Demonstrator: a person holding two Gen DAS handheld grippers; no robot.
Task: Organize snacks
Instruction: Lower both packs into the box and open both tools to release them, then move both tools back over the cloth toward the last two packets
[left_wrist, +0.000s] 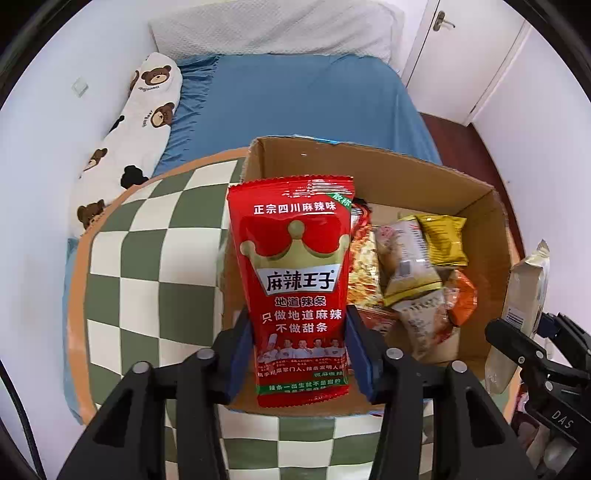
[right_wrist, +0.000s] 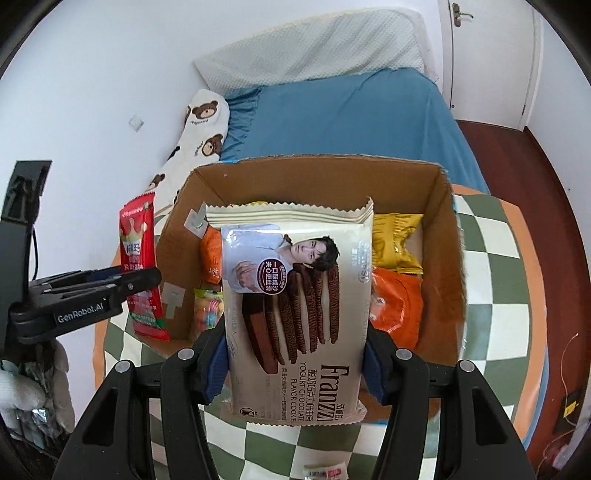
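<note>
you have two grippers in play, each clamped on one packet. nearest in the left wrist view, your left gripper pinches the lower sides of a red spicy-strip packet between its blue pads; the packet is glossy red with a gold crown, white chinese lettering and a row of chefs near the bottom, held upright over the near left wall of the cardboard box. your right gripper grips the lower half of a cream franzzi cookie packet, printed with brown sandwich cookies and a zigzag top seal, held above the middle of the box and pointing steeply down. inside the box you can count at least five loose snacks in the right wrist view: a gold packet, an orange packet, a second orange one at left, a pastel candy bag, and a yellow edge behind the cookies. the box sits on a green-and-white checkered mat, one small wrapped sweet lying on it nearby. beyond lie one blue bed, one bear-print pillow and one white pillow.
</note>
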